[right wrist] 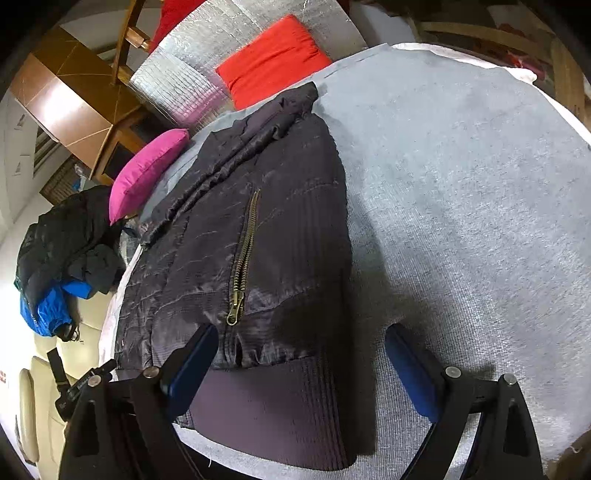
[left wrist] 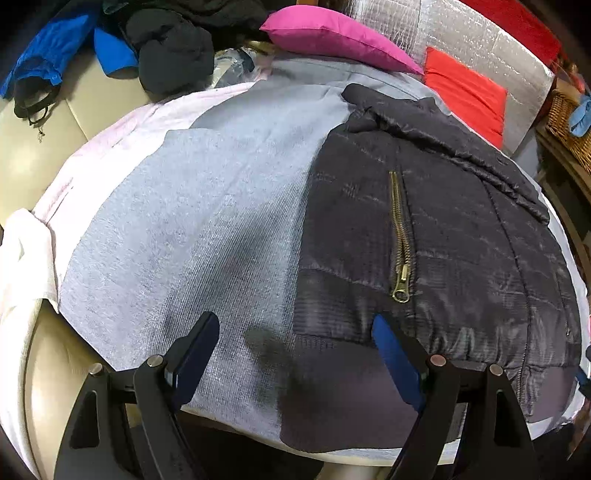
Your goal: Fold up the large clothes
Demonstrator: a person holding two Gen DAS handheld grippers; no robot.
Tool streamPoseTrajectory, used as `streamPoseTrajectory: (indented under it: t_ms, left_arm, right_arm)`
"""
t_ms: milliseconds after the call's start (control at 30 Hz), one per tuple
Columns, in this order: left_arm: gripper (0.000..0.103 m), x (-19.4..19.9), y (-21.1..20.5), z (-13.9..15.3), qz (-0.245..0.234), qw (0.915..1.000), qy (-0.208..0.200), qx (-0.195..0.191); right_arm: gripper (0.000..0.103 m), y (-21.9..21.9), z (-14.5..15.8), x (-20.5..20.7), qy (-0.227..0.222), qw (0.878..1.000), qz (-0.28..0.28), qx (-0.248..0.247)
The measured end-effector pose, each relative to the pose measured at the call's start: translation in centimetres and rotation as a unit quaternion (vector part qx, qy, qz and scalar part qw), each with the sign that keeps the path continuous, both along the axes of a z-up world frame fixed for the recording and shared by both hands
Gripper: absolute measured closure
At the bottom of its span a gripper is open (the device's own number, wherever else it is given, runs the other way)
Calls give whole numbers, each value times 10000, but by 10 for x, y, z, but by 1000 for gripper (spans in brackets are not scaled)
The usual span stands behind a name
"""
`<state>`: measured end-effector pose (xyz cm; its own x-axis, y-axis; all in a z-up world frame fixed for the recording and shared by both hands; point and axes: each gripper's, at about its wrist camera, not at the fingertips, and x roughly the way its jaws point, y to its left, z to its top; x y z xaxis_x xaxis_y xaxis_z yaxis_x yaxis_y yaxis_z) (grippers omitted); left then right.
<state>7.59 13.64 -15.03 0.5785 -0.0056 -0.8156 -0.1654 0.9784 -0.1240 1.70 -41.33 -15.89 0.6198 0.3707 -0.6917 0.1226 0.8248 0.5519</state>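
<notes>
A dark quilted jacket lies folded into a long strip on a grey cloth, brass zipper on top, ribbed hem nearest me. My left gripper is open, hovering above the hem's left corner, holding nothing. In the right wrist view the jacket lies left of centre on the grey cloth. My right gripper is open over the hem, left finger above the zipper end, empty.
A magenta pillow and a red pillow lie at the far end by a silver foil panel. A pile of dark and blue clothes sits on the cream sofa. A wicker basket stands at right.
</notes>
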Motion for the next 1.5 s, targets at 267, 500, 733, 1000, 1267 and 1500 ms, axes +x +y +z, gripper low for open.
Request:
streamPoseTrajectory:
  t_ms: [267, 500, 733, 1000, 1267, 1500]
  left_arm:
    - [18, 2, 1, 4, -79, 9999, -71, -49]
    - [18, 16, -2, 26, -233, 9992, -309, 29]
    - [18, 54, -14, 41, -450, 9982, -382, 53]
    - [18, 169, -74, 82, -896, 9924, -792, 297]
    - [18, 279, -124, 64, -1037, 9905, -735, 523]
    - [16, 297, -139, 41, -1258, 9834, -590, 1169]
  right_arm:
    - [11, 13, 2, 1, -56, 9996, 140, -246]
    - [10, -6, 31, 2, -348, 9977, -380, -447]
    - [10, -6, 51, 35, -491, 9978, -141, -411]
    - [10, 16, 80, 160, -786, 9963, 318, -141]
    - [10, 18, 59, 304, -593, 9957, 122, 704]
    - [10, 17, 34, 333, -233, 9971, 136, 712]
